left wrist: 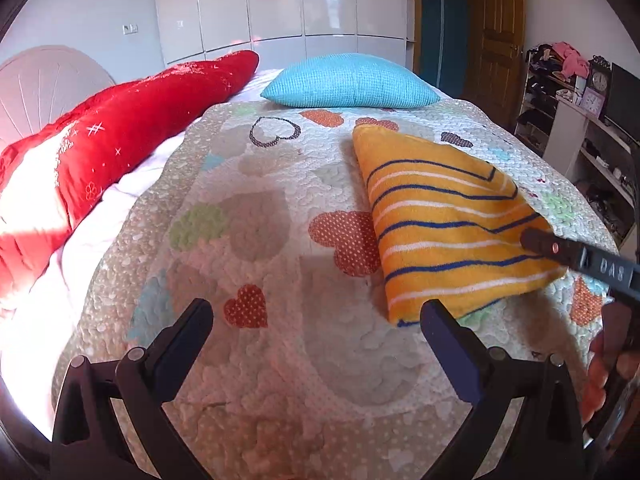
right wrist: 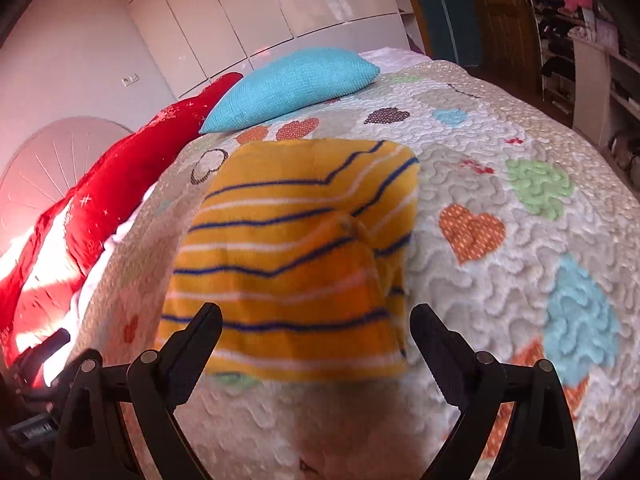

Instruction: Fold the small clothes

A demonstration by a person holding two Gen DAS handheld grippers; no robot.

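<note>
A small orange garment (left wrist: 448, 224) with blue and white stripes lies folded on the heart-patterned quilt (left wrist: 280, 360). It also shows in the right wrist view (right wrist: 296, 256), straight ahead. My left gripper (left wrist: 316, 320) is open and empty, just left of the garment's near corner. My right gripper (right wrist: 316, 324) is open over the garment's near edge, holding nothing. In the left wrist view one right fingertip (left wrist: 536, 240) rests at the garment's right edge.
A long red pillow (left wrist: 100, 160) lies along the bed's left side and a turquoise pillow (left wrist: 352, 80) at the far end. Shelves with clutter (left wrist: 580, 120) stand to the right, past the bed edge. White wardrobe doors (left wrist: 280, 4) are behind.
</note>
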